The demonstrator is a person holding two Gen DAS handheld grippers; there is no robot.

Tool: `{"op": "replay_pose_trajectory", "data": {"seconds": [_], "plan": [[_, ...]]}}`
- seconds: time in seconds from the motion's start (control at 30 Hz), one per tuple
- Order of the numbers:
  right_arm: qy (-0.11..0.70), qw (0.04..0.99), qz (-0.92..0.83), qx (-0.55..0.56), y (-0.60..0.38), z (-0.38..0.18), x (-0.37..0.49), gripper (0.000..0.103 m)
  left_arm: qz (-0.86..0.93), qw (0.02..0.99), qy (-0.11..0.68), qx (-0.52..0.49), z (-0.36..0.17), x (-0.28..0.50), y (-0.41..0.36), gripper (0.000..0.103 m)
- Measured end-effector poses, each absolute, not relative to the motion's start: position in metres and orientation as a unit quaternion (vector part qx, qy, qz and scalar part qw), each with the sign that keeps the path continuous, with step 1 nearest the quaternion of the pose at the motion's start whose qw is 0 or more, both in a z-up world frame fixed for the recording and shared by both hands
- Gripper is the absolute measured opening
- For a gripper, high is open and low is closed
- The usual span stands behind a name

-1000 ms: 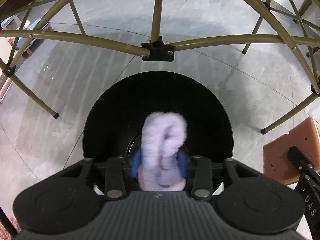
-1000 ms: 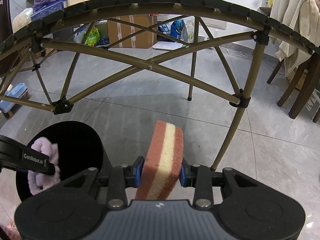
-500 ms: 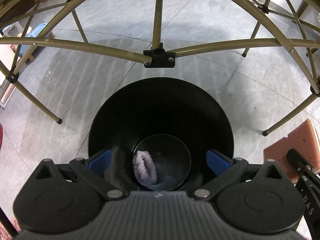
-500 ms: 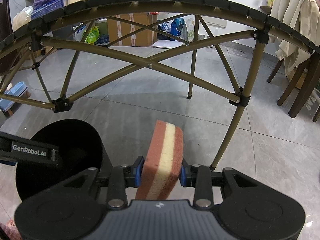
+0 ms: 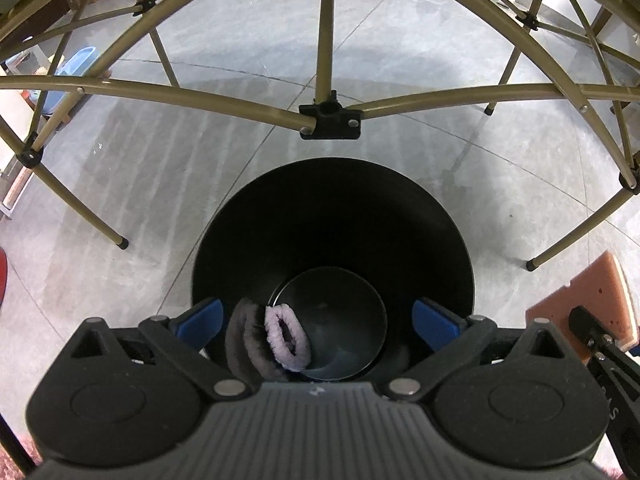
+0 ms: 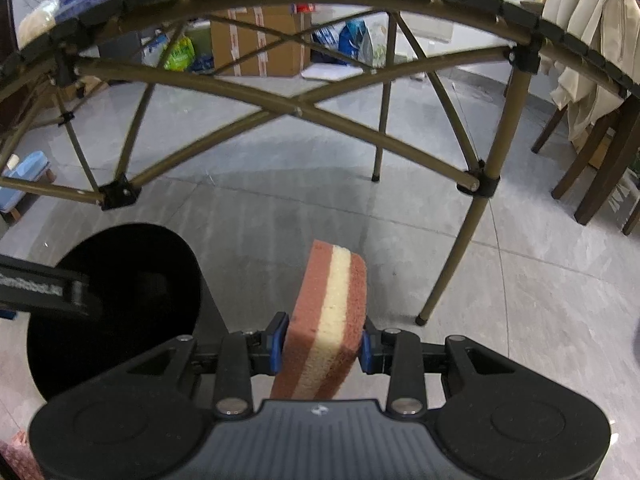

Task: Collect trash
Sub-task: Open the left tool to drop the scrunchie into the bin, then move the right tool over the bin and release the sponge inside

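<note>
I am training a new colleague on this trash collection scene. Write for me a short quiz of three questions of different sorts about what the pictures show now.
1. True or false: the left gripper is shut on the lilac fuzzy ring.
2. Multiple choice: where does the lilac fuzzy ring lie? A) on the floor tiles; B) at the bottom of the black bin; C) on the table frame.
3. Fill in: the right gripper is shut on a layered ______.

Key:
1. False: its jaws stand wide open above the bin, with nothing between them.
2. B
3. sponge
</note>
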State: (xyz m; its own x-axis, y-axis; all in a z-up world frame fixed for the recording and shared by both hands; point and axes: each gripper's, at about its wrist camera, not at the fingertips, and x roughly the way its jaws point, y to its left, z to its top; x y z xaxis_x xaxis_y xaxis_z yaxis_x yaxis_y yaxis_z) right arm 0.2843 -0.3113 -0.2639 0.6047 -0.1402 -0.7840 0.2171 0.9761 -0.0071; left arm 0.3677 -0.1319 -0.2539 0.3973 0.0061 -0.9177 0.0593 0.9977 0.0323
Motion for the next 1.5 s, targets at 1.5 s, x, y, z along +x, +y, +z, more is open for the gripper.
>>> {"op": "replay_pose_trajectory", "data": {"seconds": [1.5], "plan": [[0.433,0.900,0.005,0.044,-0.203,-0.218,0.307,0.034,0.075,0.859,0.506,0.012,-0.220,0.357,0.009,0.103]]}}
